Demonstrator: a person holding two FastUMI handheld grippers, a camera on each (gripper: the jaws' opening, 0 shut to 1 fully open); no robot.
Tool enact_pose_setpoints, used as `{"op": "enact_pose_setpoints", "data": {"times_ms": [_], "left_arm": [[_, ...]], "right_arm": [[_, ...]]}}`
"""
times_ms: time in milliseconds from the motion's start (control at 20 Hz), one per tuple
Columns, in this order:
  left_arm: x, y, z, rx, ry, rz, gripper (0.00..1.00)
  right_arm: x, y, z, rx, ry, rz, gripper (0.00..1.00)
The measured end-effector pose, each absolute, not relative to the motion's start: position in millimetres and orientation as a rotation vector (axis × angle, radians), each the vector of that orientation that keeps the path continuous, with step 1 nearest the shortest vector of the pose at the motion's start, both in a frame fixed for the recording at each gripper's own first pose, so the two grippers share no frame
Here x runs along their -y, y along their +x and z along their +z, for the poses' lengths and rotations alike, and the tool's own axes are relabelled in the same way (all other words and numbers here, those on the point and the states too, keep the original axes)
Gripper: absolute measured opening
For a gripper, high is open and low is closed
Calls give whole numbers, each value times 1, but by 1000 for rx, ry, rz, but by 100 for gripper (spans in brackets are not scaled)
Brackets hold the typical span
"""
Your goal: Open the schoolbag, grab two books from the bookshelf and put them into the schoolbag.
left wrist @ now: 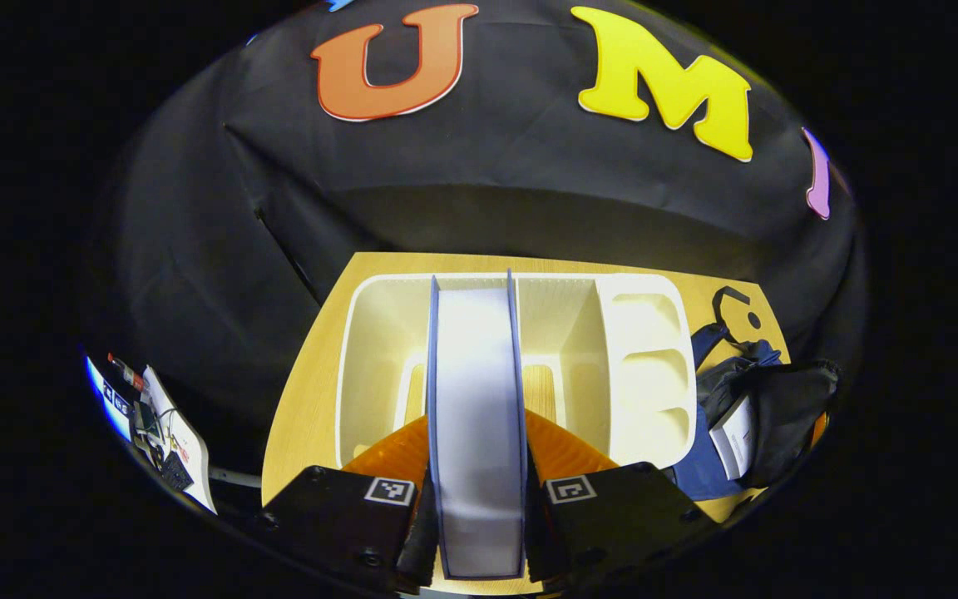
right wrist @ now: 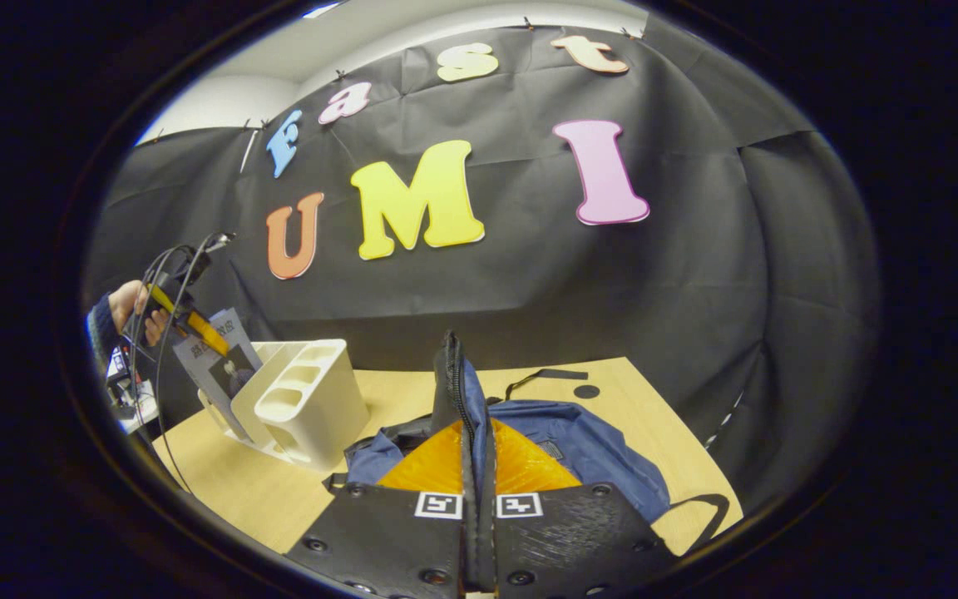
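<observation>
A: What's the left claw doing?

B: In the left gripper view I have it clenched on a book, both fingers pressing its covers, page edges facing me. The book stands upright over the cream bookshelf, which sits at twelve o'clock on the surface. The schoolbag lies at three o'clock of the shelf, just beside it.

A: How do I finish this step well?

B: I'd lift straight up until the book's lower edge is free of the shelf's dividers, then swing toward three o'clock, keeping the squeeze steady so the book doesn't pivot.

A: And the right claw?

B: In the right gripper view it's clamped on the schoolbag's zippered edge, pulling that edge up at twelve o'clock. The blue schoolbag spreads behind it; the bookshelf sits at nine o'clock, with the other claw and a hand holding the book beyond it. I'd keep the mouth held wide and taut.

A: Anything unclear?

B: The book's lower end is cut off behind my fingers, the bag's opening is hidden by the raised flap, and I cannot tell whether a book already lies inside.
</observation>
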State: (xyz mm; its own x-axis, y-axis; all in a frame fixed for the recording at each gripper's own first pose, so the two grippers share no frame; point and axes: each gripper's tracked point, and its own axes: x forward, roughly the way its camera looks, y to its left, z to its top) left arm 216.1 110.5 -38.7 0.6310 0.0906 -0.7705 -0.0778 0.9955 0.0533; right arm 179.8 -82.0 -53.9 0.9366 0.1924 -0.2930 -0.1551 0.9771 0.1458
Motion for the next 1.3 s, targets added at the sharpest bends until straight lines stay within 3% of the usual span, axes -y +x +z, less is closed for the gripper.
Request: {"op": "enact_pose_setpoints", "data": {"times_ms": [750, 1300], "left_arm": [[-137, 94, -52, -797, -312, 113, 43], [-116, 29, -91, -809, -752, 48, 43]], "right_arm": [[64, 177, -67, -345, 113, 177, 0], [54, 176, -70, -366, 82, 157, 0]]}}
